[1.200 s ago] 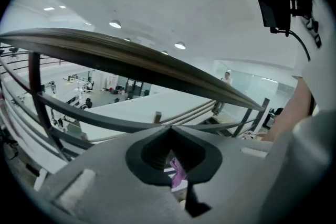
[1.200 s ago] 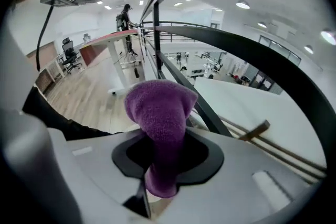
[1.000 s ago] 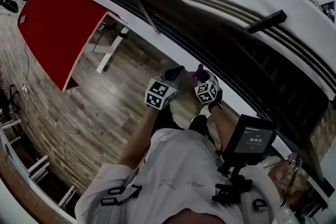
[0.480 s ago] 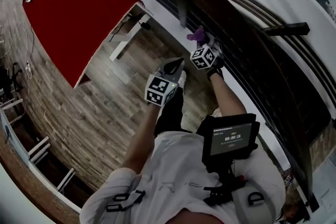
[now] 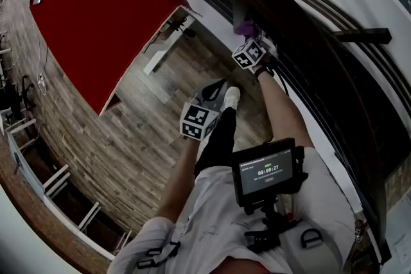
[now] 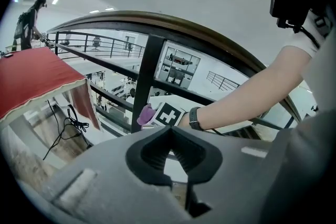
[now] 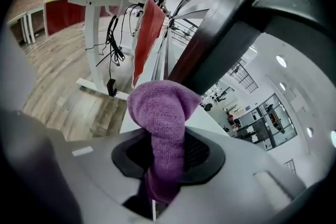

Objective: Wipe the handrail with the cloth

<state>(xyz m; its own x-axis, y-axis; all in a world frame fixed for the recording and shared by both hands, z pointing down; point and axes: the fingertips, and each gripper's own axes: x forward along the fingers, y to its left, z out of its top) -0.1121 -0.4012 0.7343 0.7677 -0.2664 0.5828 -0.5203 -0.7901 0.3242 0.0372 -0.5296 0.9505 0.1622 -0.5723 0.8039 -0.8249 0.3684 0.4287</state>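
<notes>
The right gripper (image 7: 164, 157) has its 2 jaws closed on a purple terry cloth (image 7: 160, 113). The cloth stands up from between them in 1 thick, bunched fold. Its rounded top lies at a black upright post (image 6: 147, 76) of the railing, and I cannot tell whether the 2 touch. The left gripper view shows the cloth low beside that post, near the lower crossbars. It is well below the dark wooden handrail (image 6: 173, 23), which curves across above it.

The left gripper (image 6: 170, 136) hangs apart from the railing, above the wood-plank floor (image 5: 128, 125). Its jaws are drawn together with nothing between them.

Each gripper carries a marker cube (image 5: 198, 122) with black-and-white square patterns, which hold no letters. A small black screen (image 5: 266, 171) on the person's chest rig shows a timer that seems to read 00:00:27. The smaller line above the timer is too fine to read. A black wristband (image 6: 193, 119) sits on the right wrist, with no print that can be made out.

To the left of the railing stands a red-topped table (image 5: 90, 16) on white legs.
</notes>
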